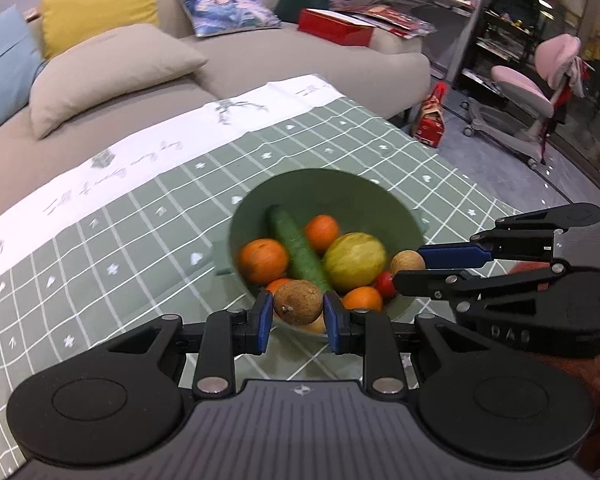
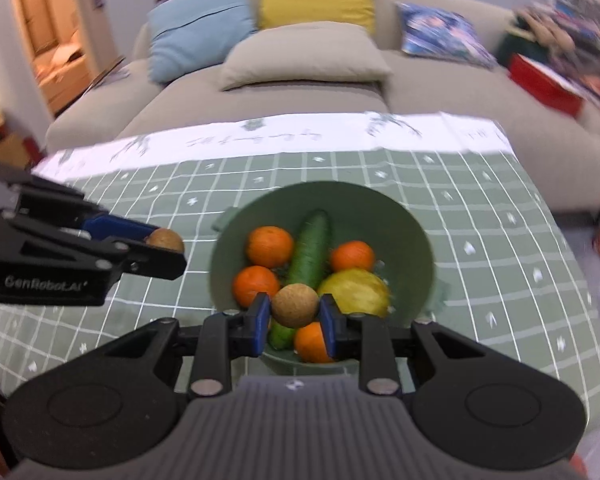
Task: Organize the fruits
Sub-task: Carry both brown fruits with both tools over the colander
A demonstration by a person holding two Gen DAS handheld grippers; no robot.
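The left gripper (image 1: 298, 316) is clamped on a brown round fruit (image 1: 298, 302), held above the near rim of the green bowl (image 1: 340, 188). The right gripper (image 2: 294, 316) pinches a second brown fruit (image 2: 294, 306) between its blue pads, also over the bowl. Inside lie a cucumber (image 2: 312, 250), several oranges (image 2: 270, 246) and a yellow-green melon (image 2: 354, 292). The bowl stands on a green checked tablecloth (image 2: 480, 240) before a sofa (image 2: 260, 96).
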